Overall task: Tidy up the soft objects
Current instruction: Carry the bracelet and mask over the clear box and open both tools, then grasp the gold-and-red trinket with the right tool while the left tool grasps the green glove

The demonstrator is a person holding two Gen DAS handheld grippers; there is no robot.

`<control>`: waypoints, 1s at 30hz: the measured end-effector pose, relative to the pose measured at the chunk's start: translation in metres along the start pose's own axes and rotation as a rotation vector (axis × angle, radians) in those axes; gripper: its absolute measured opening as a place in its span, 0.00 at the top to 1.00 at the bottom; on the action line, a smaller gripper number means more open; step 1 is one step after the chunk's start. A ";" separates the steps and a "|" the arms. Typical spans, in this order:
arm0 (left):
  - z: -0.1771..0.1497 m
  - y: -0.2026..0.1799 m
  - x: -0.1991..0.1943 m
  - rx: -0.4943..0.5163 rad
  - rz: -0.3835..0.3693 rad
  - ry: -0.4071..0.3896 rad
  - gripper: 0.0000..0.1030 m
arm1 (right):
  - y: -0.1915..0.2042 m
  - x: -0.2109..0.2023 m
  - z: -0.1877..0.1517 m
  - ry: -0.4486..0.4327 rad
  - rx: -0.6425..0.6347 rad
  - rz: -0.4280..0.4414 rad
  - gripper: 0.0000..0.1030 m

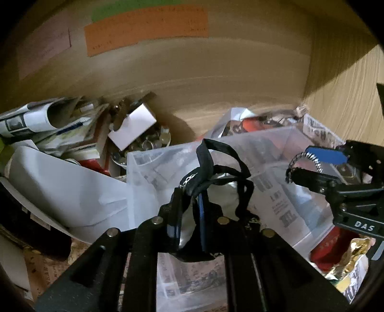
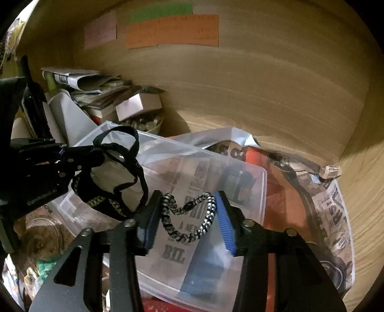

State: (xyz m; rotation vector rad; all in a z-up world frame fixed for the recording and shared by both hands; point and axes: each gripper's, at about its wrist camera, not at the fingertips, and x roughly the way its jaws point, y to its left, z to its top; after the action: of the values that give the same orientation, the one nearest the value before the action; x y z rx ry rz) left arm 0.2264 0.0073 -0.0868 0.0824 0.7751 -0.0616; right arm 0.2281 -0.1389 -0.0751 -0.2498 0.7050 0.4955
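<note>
The black strap [image 1: 217, 168] of a small pale pouch [image 2: 120, 177] is pinched between the closed jaws of your left hand-held gripper [image 1: 189, 192], and the pouch hangs just below those fingers, over the near left corner of a clear plastic bin [image 2: 252, 182]. Your right hand-held gripper [image 2: 189, 213] has its jaws spread, and a black-and-white braided cord [image 2: 187, 216] spans the gap between them, looping from the left pad across to the blue ribbed pad [image 2: 224, 223] on the right; from the left wrist view the same cord [image 1: 309, 159] arches between that gripper's tips, off to the right of your left one. Directly beneath both grippers sits the clear bin, and through its wall you can read large dark print, "BIL", on paper inside. To the right of your right gripper lies newsprint-patterned wrapping [image 2: 336, 216] with bold lettering, too distorted to read. The right gripper's body carries white letters "DAS" [image 1: 364, 225]. Ahead and to the left of both grippers a white box [image 1: 136, 124] rests over a bowl of shiny coins [image 1: 153, 141], beside stacked papers [image 1: 48, 120]. On the wooden wall beyond are orange [image 2: 172, 31], green [image 2: 160, 13] and pink notes [image 2: 99, 30], their writing illegible.
</note>
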 end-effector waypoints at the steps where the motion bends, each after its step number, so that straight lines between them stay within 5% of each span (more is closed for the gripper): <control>1: 0.000 0.000 0.002 0.000 0.003 0.009 0.82 | -0.001 0.000 0.000 0.000 0.003 -0.001 0.43; 2: 0.000 0.000 0.003 -0.002 0.002 0.012 0.77 | -0.002 -0.001 0.000 -0.005 0.007 -0.002 0.34; 8: 0.004 0.005 -0.019 -0.018 0.006 -0.045 0.42 | -0.001 -0.022 0.003 -0.081 0.008 -0.020 0.21; 15: 0.001 0.007 -0.079 -0.029 0.000 -0.179 0.20 | 0.005 -0.070 0.001 -0.204 0.001 -0.036 0.19; 24: -0.024 -0.009 -0.130 -0.028 -0.054 -0.268 0.09 | 0.022 -0.122 -0.025 -0.325 -0.003 -0.057 0.10; 30: -0.053 -0.024 -0.139 -0.015 -0.090 -0.239 0.09 | 0.030 -0.130 -0.050 -0.328 0.019 -0.070 0.07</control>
State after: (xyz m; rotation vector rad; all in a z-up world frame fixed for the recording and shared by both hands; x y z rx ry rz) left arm 0.0883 -0.0077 -0.0285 0.0251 0.5399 -0.1485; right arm 0.0999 -0.1779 -0.0258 -0.1694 0.3801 0.4498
